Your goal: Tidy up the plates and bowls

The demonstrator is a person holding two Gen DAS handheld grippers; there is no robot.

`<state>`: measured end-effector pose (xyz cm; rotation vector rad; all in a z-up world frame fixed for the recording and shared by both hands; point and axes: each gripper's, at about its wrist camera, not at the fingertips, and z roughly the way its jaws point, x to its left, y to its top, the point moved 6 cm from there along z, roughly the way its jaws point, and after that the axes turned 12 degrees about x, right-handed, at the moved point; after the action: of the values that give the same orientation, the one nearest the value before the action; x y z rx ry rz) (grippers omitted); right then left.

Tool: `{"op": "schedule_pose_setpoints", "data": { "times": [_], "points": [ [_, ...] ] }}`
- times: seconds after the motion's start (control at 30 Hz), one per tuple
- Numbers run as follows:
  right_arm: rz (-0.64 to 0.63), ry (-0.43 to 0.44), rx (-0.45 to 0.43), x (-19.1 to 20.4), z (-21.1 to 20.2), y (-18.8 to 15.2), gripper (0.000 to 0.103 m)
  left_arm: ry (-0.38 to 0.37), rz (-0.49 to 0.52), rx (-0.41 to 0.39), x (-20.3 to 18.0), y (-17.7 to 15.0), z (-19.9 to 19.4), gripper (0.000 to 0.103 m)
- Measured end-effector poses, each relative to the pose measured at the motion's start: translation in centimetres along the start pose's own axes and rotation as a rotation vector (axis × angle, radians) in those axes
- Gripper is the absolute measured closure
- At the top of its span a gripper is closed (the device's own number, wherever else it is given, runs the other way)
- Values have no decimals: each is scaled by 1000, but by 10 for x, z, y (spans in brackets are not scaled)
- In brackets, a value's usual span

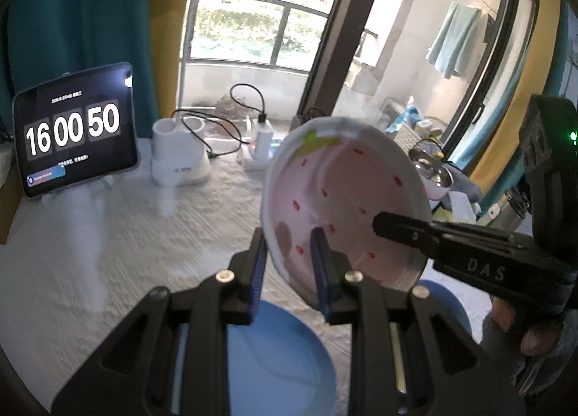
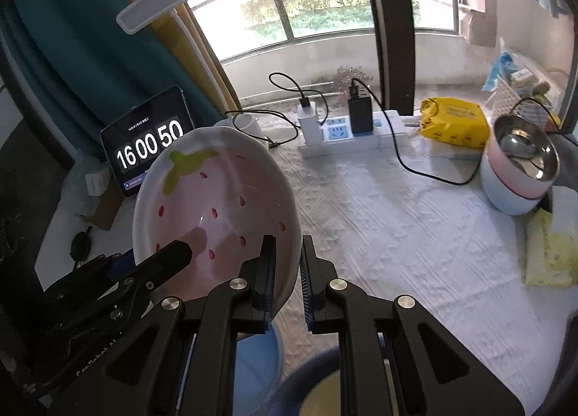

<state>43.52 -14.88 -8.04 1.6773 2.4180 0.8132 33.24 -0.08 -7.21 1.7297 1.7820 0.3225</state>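
A pink strawberry-pattern plate [image 1: 343,199] is held tilted in the air above the table; it also shows in the right wrist view [image 2: 216,206]. My left gripper [image 1: 289,271] is shut on its lower left rim. My right gripper [image 2: 287,275] is shut on its right rim, and shows from the side in the left wrist view [image 1: 397,228]. A blue plate [image 1: 278,354] lies on the table below, also low in the right wrist view [image 2: 256,362]. A dark blue bowl [image 2: 318,380] sits under my right gripper.
A tablet clock [image 1: 76,130] stands at the back left beside a white lamp base [image 1: 178,156]. A power strip [image 2: 346,134] with chargers and cables, a yellow packet [image 2: 451,120] and stacked bowls with a steel one on top [image 2: 520,170] sit at the back right.
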Motion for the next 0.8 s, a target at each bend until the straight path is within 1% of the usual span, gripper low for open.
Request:
{"op": "schedule_pose_setpoints", "data": {
  "times": [0.3,0.8],
  "points": [
    [24,-11,-17,-18,-19,-29,89,-26,40,9,-27,-13,-3,78],
    [90,-11,-32,-50,-39,-60,89,-61,101,50,-65,-33,1,78]
  ]
}}
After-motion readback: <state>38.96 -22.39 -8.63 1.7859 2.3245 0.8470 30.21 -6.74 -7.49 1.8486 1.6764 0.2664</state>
